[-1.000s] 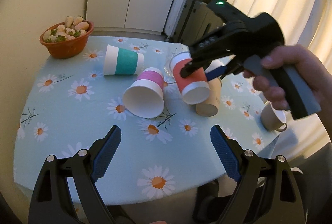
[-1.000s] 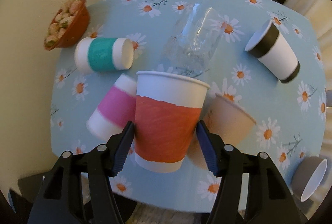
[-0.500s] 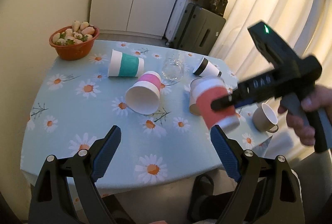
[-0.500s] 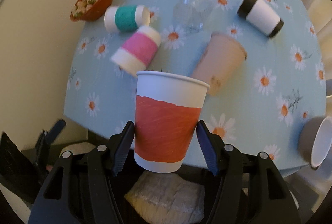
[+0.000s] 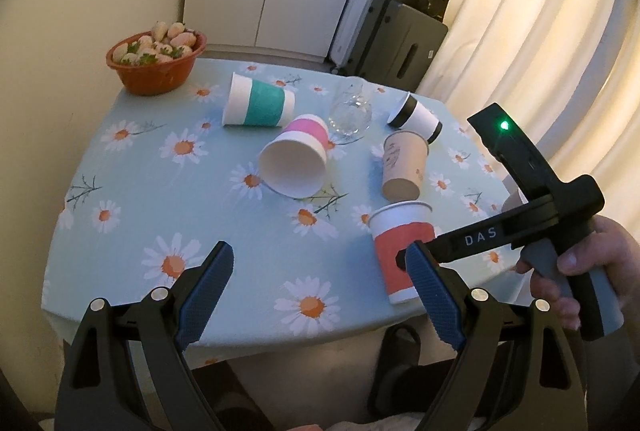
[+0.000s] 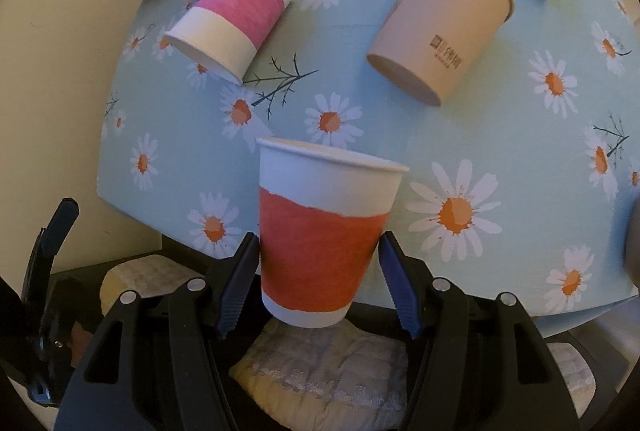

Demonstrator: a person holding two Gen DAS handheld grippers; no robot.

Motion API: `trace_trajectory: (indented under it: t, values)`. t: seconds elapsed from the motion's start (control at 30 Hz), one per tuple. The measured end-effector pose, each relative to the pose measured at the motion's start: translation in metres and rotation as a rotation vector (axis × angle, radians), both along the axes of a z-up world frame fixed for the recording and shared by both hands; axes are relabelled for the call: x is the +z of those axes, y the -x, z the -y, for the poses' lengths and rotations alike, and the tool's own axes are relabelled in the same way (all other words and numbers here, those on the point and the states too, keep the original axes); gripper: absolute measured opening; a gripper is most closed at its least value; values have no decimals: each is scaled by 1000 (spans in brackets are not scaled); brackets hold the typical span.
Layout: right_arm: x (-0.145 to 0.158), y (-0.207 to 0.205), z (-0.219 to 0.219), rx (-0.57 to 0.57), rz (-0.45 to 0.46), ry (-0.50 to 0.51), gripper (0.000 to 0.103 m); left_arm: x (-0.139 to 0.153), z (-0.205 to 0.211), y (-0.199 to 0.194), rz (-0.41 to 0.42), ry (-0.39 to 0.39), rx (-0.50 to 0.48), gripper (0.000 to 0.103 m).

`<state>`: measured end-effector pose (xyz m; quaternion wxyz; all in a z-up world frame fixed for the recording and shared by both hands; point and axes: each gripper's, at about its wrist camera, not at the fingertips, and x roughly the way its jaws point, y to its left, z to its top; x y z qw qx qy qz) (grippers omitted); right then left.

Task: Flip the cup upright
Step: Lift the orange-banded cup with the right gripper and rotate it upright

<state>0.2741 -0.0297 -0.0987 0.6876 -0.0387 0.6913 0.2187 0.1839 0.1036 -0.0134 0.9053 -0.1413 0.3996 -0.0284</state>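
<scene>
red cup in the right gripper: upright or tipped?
Upright, near enough. The red cup has its rim on top and base at the table's near edge, clamped by the right gripper. Slight lean.

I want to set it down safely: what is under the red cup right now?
In the right wrist view the red cup, held by the right gripper, overlaps the table edge; a pale cloth lies below. Its base contact is unclear.

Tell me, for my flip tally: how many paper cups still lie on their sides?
4: teal cup near the bowl, pink cup mid-table, tan cup right of it, black-rimmed cup at the far right.
</scene>
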Motion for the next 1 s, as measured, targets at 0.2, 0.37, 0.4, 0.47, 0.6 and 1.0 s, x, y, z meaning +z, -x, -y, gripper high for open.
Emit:
trace_trajectory:
  t: [0.2, 0.37, 0.4, 0.47, 0.6, 1.0]
  values:
    - [1, 2, 1, -8, -1, -6, 65, 0, 3, 0, -3, -3, -8, 86]
    - [14, 2, 9, -17, 5, -32, 68, 5, 7, 0, 0, -11, -11, 86]
    - [18, 2, 10, -18, 8, -40, 68, 6, 7, 0, 2, -11, -12, 86]
    - [28, 3, 14, -21, 21, -52, 68, 9, 9, -1, 3, -7, -19, 86]
    - [56, 9, 28, -25, 54, -84, 68, 16, 14, -8, -12, 55, -41, 86]
    - [108, 41, 102, -61, 128, -149, 68, 16, 62, -49, -119, 153, -143, 86]
